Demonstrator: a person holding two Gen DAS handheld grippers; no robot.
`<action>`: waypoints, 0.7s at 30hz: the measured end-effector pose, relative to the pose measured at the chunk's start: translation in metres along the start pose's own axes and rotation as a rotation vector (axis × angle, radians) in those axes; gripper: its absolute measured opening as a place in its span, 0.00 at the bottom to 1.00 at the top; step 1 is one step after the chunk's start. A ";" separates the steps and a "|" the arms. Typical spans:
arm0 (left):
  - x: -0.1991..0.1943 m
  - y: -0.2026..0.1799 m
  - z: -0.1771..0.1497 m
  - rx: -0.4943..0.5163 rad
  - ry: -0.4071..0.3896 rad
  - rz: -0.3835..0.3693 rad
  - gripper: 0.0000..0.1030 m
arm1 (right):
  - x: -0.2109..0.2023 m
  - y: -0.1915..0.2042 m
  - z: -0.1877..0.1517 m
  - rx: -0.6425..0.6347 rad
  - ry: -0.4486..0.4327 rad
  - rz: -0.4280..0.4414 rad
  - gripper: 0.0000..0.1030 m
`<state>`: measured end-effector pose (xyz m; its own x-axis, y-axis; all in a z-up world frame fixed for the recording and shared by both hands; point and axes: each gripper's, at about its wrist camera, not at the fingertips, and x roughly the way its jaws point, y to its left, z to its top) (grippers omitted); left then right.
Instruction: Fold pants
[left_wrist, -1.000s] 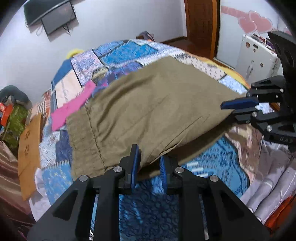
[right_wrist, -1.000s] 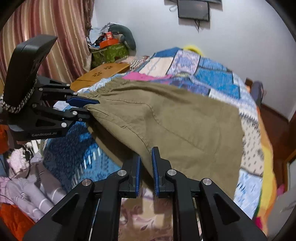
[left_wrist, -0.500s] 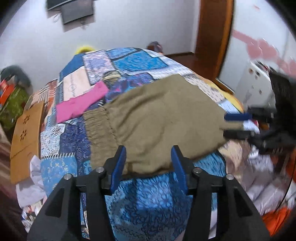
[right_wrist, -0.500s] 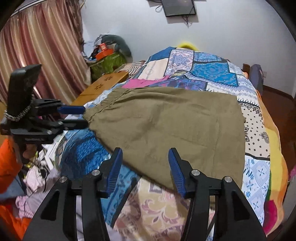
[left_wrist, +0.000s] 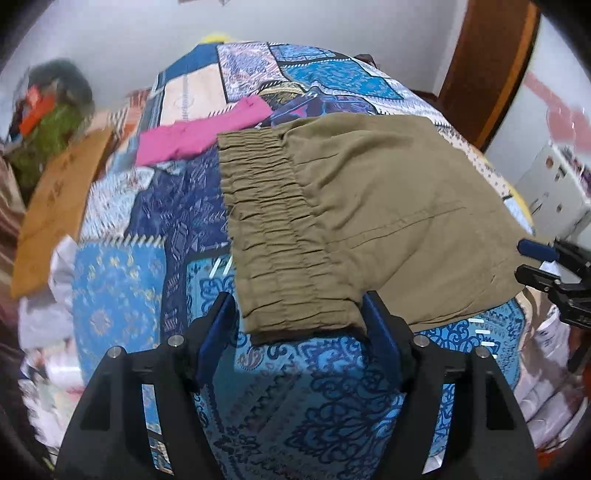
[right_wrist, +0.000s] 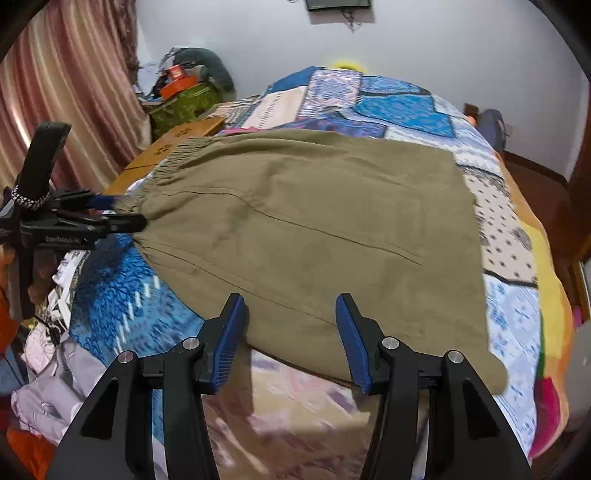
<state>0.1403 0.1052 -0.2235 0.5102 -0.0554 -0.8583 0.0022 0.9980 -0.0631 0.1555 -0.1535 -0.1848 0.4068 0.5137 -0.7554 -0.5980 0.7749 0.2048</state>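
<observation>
I have both sets of tongs spread apart and holding nothing: the left tongs (left_wrist: 299, 325) sit at the elastic waistband corner, the right tongs (right_wrist: 291, 325) at the near edge further down the legs, I judge so I can check the fold. The olive pants (right_wrist: 314, 229) lie flat, apparently doubled, across the patchwork bedspread (right_wrist: 402, 110). A pink cloth (left_wrist: 199, 133) lies beyond, striped curtains (right_wrist: 74, 92) at the side.
</observation>
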 end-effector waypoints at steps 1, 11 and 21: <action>0.000 0.001 -0.001 -0.010 -0.001 -0.009 0.70 | -0.003 -0.007 -0.003 0.014 0.002 -0.011 0.44; -0.012 -0.010 0.004 0.056 -0.031 0.040 0.70 | -0.018 -0.053 -0.024 0.167 0.028 -0.035 0.39; -0.038 0.012 0.062 0.003 -0.125 0.079 0.70 | -0.033 -0.072 0.022 0.156 -0.046 -0.064 0.41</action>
<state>0.1740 0.1212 -0.1600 0.6123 0.0279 -0.7901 -0.0398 0.9992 0.0044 0.2003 -0.2182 -0.1615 0.4739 0.4748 -0.7417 -0.4571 0.8525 0.2537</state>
